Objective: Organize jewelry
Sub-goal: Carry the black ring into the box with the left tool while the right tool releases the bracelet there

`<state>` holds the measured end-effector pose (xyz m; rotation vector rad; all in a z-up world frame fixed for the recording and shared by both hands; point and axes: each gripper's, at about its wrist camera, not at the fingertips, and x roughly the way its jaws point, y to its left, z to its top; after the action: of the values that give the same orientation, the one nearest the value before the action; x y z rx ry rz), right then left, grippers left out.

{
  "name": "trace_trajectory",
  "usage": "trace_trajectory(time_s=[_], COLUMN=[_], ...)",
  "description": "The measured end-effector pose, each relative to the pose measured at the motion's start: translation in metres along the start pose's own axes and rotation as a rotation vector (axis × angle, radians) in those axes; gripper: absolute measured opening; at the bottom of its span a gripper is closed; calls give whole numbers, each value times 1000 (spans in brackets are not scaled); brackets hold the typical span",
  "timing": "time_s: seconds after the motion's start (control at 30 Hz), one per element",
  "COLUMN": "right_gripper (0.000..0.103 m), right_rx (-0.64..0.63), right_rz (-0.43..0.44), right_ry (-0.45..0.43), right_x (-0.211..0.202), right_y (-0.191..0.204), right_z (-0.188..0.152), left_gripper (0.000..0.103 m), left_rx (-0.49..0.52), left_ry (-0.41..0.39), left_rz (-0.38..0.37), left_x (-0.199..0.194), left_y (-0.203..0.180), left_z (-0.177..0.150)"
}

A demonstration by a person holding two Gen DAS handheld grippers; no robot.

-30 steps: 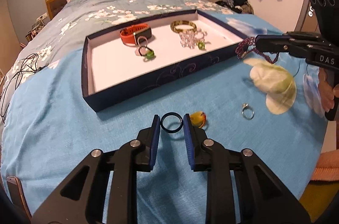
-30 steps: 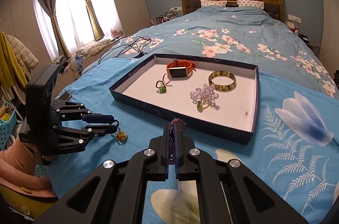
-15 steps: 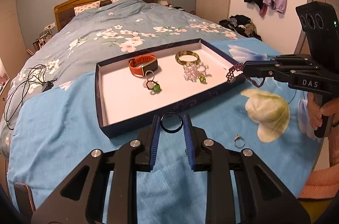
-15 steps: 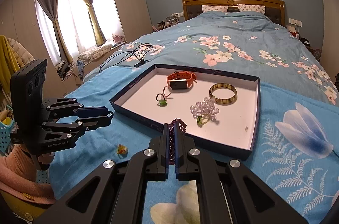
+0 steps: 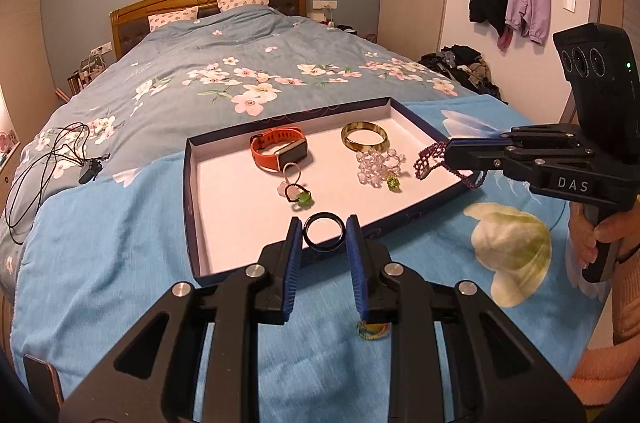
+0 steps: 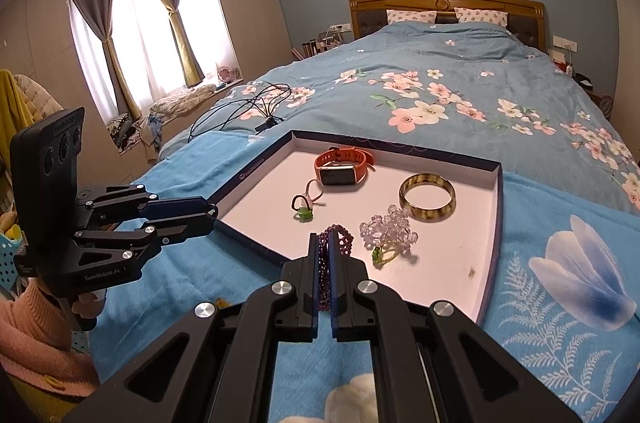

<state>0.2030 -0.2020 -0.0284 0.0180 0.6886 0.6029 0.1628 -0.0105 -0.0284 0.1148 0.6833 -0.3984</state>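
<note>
Right now my left tongs [image 5: 323, 235] are closed to a narrow gap on a black ring [image 5: 323, 231], the blue pads pinching it at 3 and 9 o'clock on its rim, so it stands upright between them. It hangs just over the near edge of the tray [image 5: 191, 207], at 6 o'clock from the watch [image 5: 280, 153]. It is stiff, light and smooth, and I judge it could squirt out if the pads slip off the widest line, so the hold across the full width is the one to keep.

My right tongs [image 6: 325, 265] are fully shut on a purple bead bracelet [image 6: 338, 237], part of it looping out in front of the tips and the rest hanging limp. In the left view it dangles over the tray's 3 o'clock wall. It is soft and floppy; I would expect it to swing and drape, so a pinch on a few bunched beads serves better than trying for the whole loop.

Already inside the tray lie the watch, a bangle [image 6: 427, 202] at 3 o'clock from it, a clear bead cluster [image 6: 390, 229] and a green charm [image 6: 304, 213]. On the bedspread [image 5: 100, 243] near my left tongs a yellow trinket [image 5: 373, 330] is not yet collected.
</note>
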Motion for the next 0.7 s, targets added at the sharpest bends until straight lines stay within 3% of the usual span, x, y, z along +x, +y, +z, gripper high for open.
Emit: trace_trajectory(time_s=[0.7], right_gripper=[3], right_rx=[39], right_rz=[12], right_ry=[48], right_x=[33], right_y=[-16], right_z=[9], left_gripper=[23], left_rx=[-40], left_ry=[37], left_rz=[2], left_x=[40], left_y=[7], left_z=[15])
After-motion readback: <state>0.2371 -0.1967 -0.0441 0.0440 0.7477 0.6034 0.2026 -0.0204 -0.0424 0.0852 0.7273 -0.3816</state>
